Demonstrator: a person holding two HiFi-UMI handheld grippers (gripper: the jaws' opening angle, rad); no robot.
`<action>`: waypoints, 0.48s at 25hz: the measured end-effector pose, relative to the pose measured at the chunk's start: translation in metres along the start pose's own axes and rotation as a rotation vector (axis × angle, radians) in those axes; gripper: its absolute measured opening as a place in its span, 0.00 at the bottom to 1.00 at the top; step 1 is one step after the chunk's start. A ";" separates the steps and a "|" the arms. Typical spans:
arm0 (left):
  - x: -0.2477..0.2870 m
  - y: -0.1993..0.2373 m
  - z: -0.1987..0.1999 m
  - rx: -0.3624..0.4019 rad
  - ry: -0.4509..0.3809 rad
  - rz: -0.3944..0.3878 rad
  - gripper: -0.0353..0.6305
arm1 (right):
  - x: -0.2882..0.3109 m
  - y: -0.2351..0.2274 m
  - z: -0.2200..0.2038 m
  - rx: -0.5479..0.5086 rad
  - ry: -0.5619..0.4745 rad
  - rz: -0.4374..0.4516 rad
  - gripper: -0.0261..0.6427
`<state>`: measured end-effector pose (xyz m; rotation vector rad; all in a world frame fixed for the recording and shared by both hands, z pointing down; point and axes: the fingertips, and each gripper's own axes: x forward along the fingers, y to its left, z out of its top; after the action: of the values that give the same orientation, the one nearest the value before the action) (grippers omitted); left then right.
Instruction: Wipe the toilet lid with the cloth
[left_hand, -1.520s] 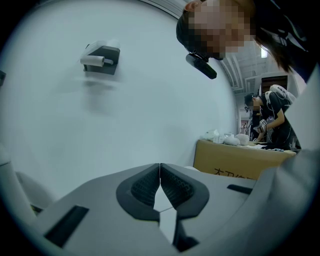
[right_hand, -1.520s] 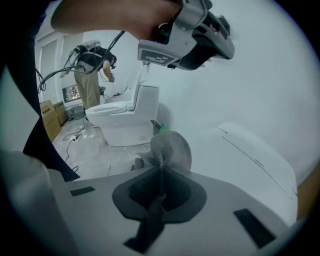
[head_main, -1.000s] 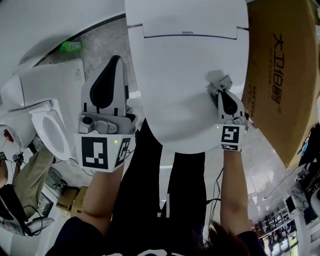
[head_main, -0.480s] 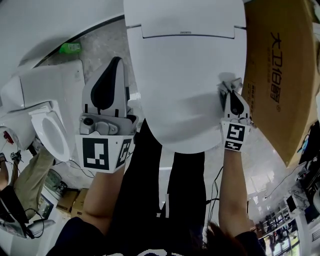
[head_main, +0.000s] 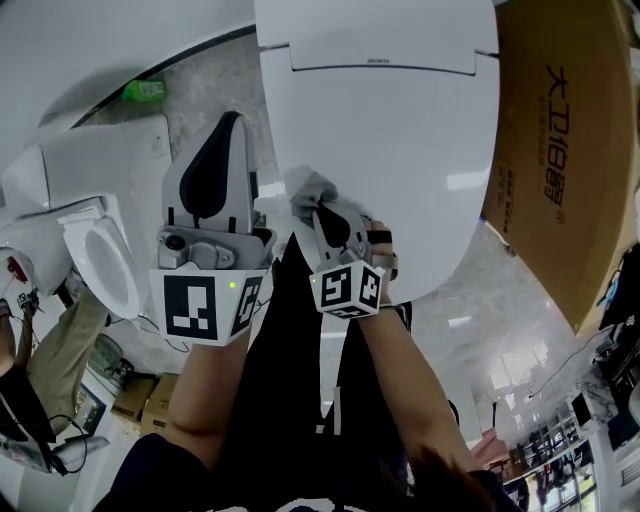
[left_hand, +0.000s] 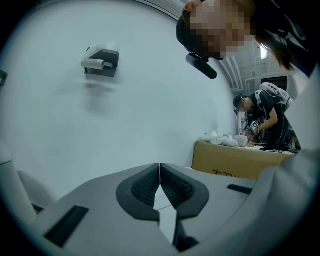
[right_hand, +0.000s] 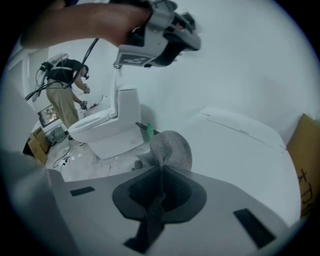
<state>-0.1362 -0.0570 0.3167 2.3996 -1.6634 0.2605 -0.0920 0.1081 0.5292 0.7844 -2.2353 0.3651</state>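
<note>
Grey cloth (right_hand: 171, 150) pinched tight between closed jaws of right gripper (right_hand: 161, 172), at near-left edge of white toilet lid (head_main: 400, 130); left gripper (left_hand: 160, 167) closed on nothing, just beside lid.

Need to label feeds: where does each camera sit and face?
Head view: on the head, looking down at the toilet lid; forearms, left gripper, right gripper show.
Left gripper view: on that gripper, facing a wall and cardboard box; its shut jaws show.
Right gripper view: on that gripper, facing across the lid; jaws pinching the cloth.
Shared by head and right: lid, cloth.
</note>
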 end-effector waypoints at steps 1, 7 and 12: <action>0.000 0.000 0.000 0.000 0.001 0.000 0.09 | 0.004 0.014 0.003 -0.028 0.005 0.035 0.09; 0.000 -0.004 -0.002 0.002 0.003 -0.005 0.08 | -0.002 0.038 -0.005 -0.184 0.007 0.129 0.09; 0.000 -0.007 -0.001 0.003 0.005 -0.012 0.09 | -0.029 -0.021 -0.030 -0.080 -0.009 0.000 0.09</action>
<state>-0.1292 -0.0541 0.3175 2.4082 -1.6477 0.2668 -0.0464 0.1186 0.5295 0.7446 -2.2435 0.2710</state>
